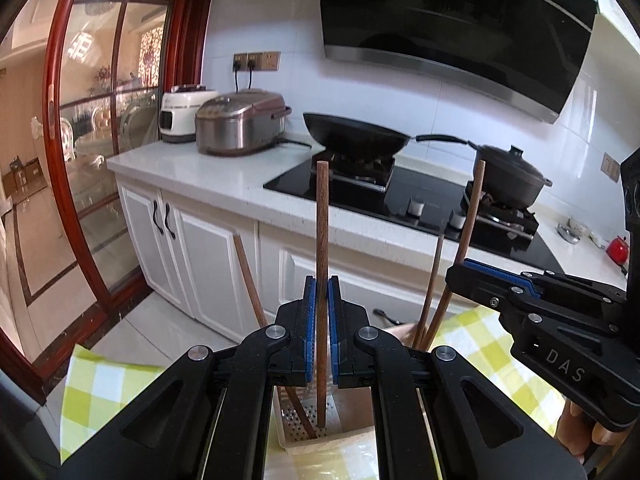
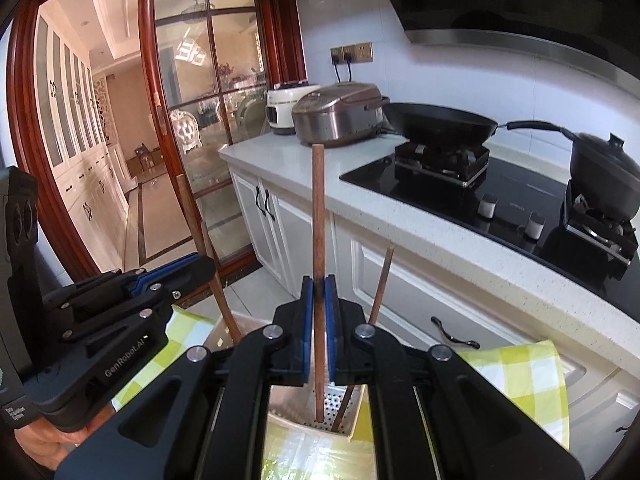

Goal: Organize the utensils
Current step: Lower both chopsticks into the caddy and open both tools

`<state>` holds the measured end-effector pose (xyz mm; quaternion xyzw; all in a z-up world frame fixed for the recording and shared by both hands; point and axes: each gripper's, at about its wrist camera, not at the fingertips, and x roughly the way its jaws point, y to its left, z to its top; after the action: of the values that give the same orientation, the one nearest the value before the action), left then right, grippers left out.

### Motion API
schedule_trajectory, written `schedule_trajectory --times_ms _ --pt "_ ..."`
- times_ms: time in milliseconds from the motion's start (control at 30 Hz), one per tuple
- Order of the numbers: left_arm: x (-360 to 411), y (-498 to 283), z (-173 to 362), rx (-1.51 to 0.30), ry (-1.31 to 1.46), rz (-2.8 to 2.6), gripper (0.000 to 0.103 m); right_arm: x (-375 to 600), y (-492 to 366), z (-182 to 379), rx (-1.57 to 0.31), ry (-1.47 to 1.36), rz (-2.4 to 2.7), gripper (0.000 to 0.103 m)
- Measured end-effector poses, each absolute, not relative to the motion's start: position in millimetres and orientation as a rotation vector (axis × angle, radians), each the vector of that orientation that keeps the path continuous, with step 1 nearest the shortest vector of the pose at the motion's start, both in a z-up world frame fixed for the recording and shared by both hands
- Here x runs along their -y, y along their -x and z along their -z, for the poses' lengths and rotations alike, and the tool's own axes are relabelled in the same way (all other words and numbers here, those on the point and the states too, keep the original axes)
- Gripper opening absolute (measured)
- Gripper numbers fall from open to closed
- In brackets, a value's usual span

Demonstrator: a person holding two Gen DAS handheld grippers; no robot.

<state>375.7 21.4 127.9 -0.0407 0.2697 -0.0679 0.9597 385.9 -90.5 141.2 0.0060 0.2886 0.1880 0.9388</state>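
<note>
Chopsticks stood gripped in both claws above a cream utensil holder. In the left wrist view, the left claw [image 1: 321,300] was closed on one upright wooden chopstick [image 1: 322,220], its blue pads [image 1: 308,320] pressed against the stick's sides, and the stick's lower end reached the perforated floor of the utensil holder [image 1: 320,432]. Another chopstick [image 1: 250,276] leaned out of the holder to the left, and two more [image 1: 430,280] leaned to the right (one of them appeared to run up past the other claw's fingers). The right claw [image 1: 472,274] showed at the right edge of that view, seen from the side.

In the right wrist view, the right claw [image 2: 319,300] was likewise clamped on its own upright chopstick [image 2: 319,208], whose tip rested on the perforated insert of the holder [image 2: 340,412]. A thinner chopstick [image 2: 382,284] leaned to the right in the same compartment, and a further one [image 2: 200,240] leaned left, passing behind the left claw [image 2: 192,266], which entered from the left side.

The holder sat on a desk covered by a yellow-green checked cloth [image 1: 492,344]. Beyond it lay a white kitchen counter [image 1: 192,168] carrying a rice cooker [image 1: 240,124], a white appliance [image 1: 180,116], a black wok [image 1: 356,136] on a gas hob [image 1: 400,196] and a lidded pot [image 1: 508,176]. A range hood [image 1: 460,20] hung above, and a red-framed glass door [image 1: 104,120] stood at the left.
</note>
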Motion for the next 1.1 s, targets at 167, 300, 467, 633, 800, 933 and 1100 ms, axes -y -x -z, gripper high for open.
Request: schedule_trajectory --times_ms 167,300,467,633,800,933,1100 --pt "-19 -379 -116 -0.594 0.068 0.140 0.005 85 -388 -127 -0.638 -0.009 -0.391 0.006" --pt "-19 -384 -108 -0.641 0.071 0.136 0.006 81 -391 -118 -0.673 0.003 -0.398 0.006" --pt "-22 -388 -106 -0.671 0.084 0.134 0.006 79 -394 -110 -0.699 0.011 -0.409 0.007" --pt "-21 -384 -113 -0.646 0.073 0.147 0.019 79 -393 -117 -0.675 0.014 -0.400 0.025" --pt "-22 -368 -127 -0.590 0.069 0.147 0.037 88 -383 -129 -0.632 0.030 -0.364 0.038" --pt "-28 -341 -136 -0.542 0.078 0.149 0.038 107 -363 -135 -0.584 0.036 -0.307 0.047" --pt "-43 -300 -124 -0.545 0.097 0.118 0.046 139 -326 -110 -0.584 -0.007 -0.274 0.063"
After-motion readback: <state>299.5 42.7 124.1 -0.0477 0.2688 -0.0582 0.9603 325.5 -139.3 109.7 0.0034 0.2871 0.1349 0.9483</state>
